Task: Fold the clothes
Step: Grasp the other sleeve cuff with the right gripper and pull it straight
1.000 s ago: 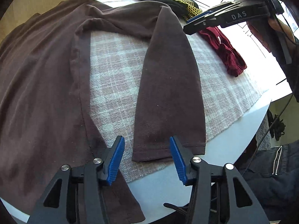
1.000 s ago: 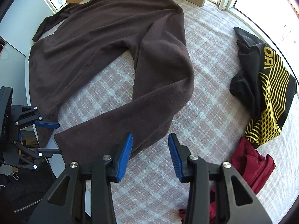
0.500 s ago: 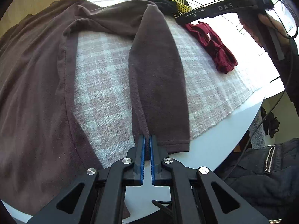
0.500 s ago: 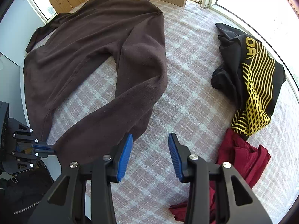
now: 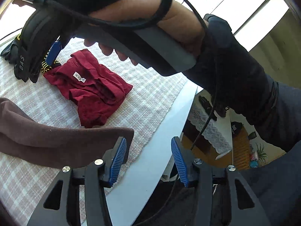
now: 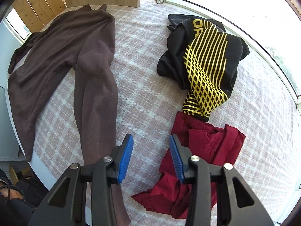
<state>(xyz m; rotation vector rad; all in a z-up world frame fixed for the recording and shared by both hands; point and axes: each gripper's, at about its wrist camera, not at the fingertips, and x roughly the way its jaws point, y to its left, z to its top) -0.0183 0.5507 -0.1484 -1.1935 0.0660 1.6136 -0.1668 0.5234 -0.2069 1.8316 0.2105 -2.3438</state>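
Since a moment ago, my left gripper [image 5: 147, 160] has let the brown sweater's sleeve [image 5: 62, 141] go: jaws just reopened, gaping empty beside its cuff. Across the checked cloth [image 6: 150, 86] it is lying (body far left), my right gripper [image 6: 150, 156] hanging half-open, holding nothing.

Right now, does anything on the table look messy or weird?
Yes. The red garment and the black-and-yellow garment lie crumpled in heaps, and the brown sweater's sleeve trails over the table edge.

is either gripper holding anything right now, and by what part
Nothing. The left gripper has just opened beside the brown sleeve; the right gripper is open over bare cloth.
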